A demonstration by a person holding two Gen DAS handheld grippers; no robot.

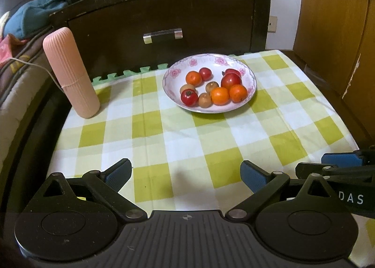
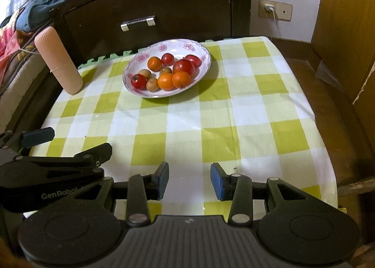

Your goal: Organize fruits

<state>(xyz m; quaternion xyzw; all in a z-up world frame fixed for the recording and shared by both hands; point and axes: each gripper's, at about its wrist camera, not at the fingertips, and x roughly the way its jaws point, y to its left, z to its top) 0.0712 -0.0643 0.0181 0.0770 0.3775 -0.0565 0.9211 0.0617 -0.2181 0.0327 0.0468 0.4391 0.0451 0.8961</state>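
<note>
Checked tablecloth [image 1: 187, 132], fruit plate [image 1: 252, 80] toward far edge; left gripper [image 1: 186, 174] wide, right gripper [image 2: 189, 180] narrower, both apparently hovering empty at near edge.

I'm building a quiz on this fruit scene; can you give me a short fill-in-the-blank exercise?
1. All the fruit lies in a floral-rimmed ____ on the checked cloth.
2. The orange fruits in it number ____.
3. The ribbed pink cylinder stands to the ____ of the fruit.
4. The left gripper and right gripper both have jaws that are ____.

Missing words: plate; three; left; open
</note>
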